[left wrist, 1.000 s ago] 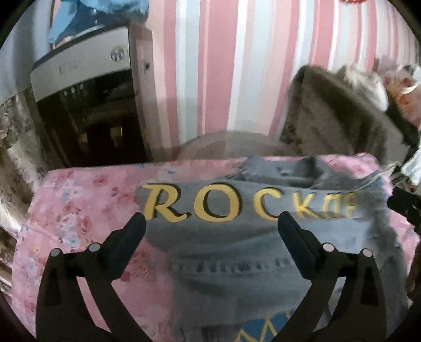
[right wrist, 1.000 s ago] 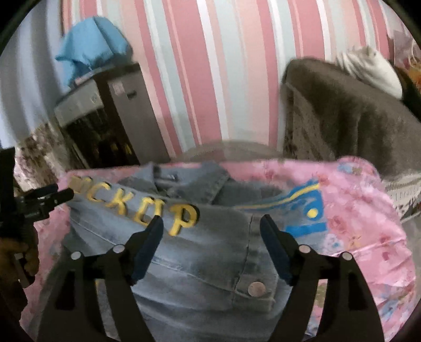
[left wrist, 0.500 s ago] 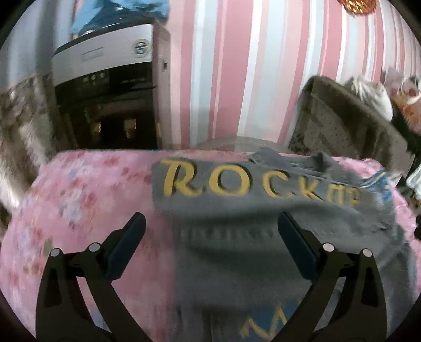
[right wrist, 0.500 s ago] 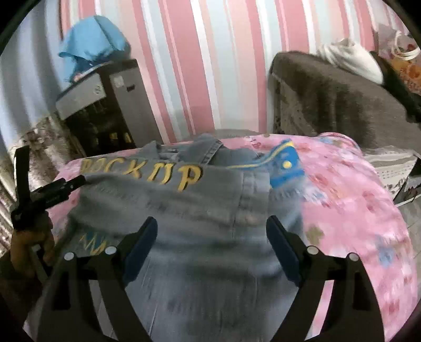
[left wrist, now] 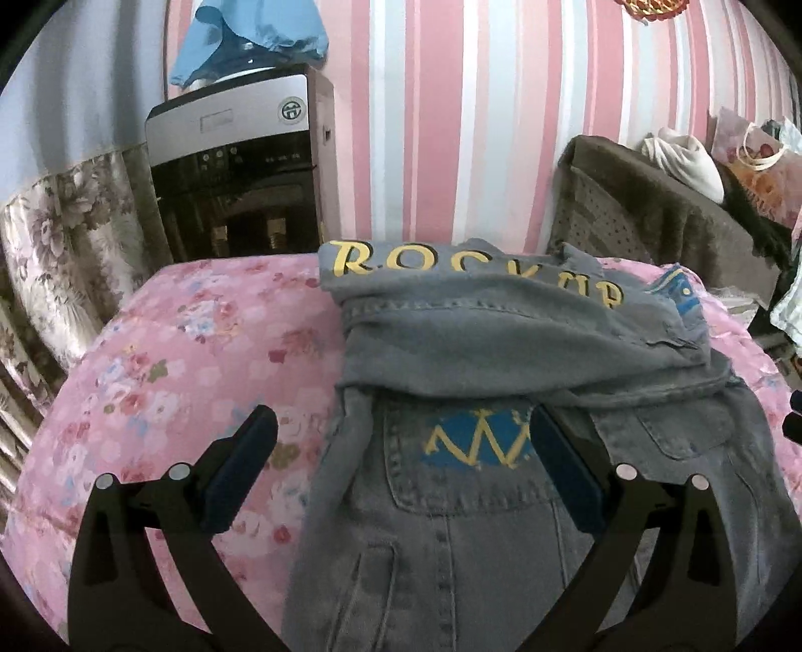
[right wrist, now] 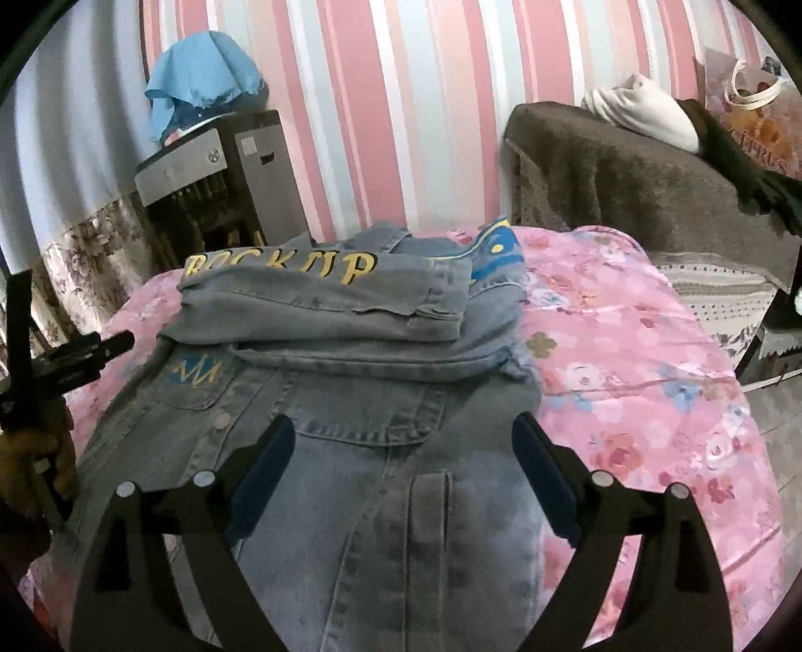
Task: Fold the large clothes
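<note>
Two tools hang above a denim jacket (right wrist: 381, 401) spread on a desk draped in a pink floral cloth (right wrist: 626, 361). The left tool (left wrist: 401, 466) is spread wide, nothing between its pads; its left finger sits over the pink cloth and its right finger over the jacket's chest pocket with the blue and yellow patch (left wrist: 476, 441). The right tool (right wrist: 401, 461) has just been opening its jaws and now stands spread wide too, empty, with the jacket's front and a flap pocket showing in the gap below. The jacket lies in the middle of the desk, reaching from the near edge toward the far side. Its far part is folded back over the body, so the yellow lettering (left wrist: 476, 271) faces up along the far edge of the fold. From the right wrist view, the left tool and the hand (right wrist: 35, 451) that holds it appear at the left, just beside the jacket's left edge. Beyond the desk stand a water dispenser (left wrist: 240, 165) under a blue cloth (left wrist: 250, 30), and a brown covered sofa (right wrist: 626, 170) against the striped wall (right wrist: 401, 100).
</note>
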A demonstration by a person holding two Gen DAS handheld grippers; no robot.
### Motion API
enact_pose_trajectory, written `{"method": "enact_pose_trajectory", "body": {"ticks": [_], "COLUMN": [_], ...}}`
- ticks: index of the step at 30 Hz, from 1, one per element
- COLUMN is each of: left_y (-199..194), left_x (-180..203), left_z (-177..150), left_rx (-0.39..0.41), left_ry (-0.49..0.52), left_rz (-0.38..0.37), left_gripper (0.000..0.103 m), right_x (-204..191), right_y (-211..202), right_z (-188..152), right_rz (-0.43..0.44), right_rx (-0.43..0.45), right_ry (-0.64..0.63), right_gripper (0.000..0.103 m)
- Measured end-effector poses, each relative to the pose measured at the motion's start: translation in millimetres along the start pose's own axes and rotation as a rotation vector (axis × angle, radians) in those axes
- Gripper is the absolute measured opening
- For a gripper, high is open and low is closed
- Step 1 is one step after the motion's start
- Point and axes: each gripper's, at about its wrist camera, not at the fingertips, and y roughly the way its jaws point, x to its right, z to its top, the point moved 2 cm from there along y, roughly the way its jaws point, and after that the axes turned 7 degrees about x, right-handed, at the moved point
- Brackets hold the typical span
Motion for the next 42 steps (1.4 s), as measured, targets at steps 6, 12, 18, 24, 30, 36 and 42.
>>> {"method": "enact_pose_trajectory", "body": {"ticks": [6, 12, 18, 24, 30, 36, 42], "left_y": [-23.9, -48.1, -73.5, -97.8, -138.8, -153.9, -144.5], "left_x": [1.5, -13.1, -24.6, -28.1, -40.5, -38.8, -42.0], "left_z": [-9.6, -22.2, -37.3, -62.8, -100.7, -138.0, -145.0], "left_rx": [0.005, -0.004, -0.007, -0.034, -0.047, -0.097, -0.142], "left_ry": [0.012, -0.042, -0.027, -0.021, -0.043, 0.018, 0.066], "left_rz": [-0.011, -0.034, -0.029, -0.013, 0.002, 0.007, 0.014], "left_gripper": [0.1, 0.1, 0.1, 0.1, 0.1, 0.1, 0.1], "right_x": [-3.1, -16.3, -28.6, -20.4, 21.1, 36.9, 26.9], "right_y": [-18.9, -30.2, -48.4, -81.9, -116.2, -127.4, -116.5], "right_z": [3.4, 3.0, -3.7, -28.8, -70.2, -98.3, -124.0], "right_rz": [0.002, 0.008, -0.012, -0.046, -0.084, -0.099, -0.066], "right_rx": [0.036, 0.05, 0.068, 0.09, 0.078, 0.002, -0.057], "right_ry": [0.009, 0.002, -0.03, -0.058, -0.012, -0.007, -0.038], "right_gripper": [0.089, 0.089, 0.089, 0.089, 0.091, 0.092, 0.092]}}
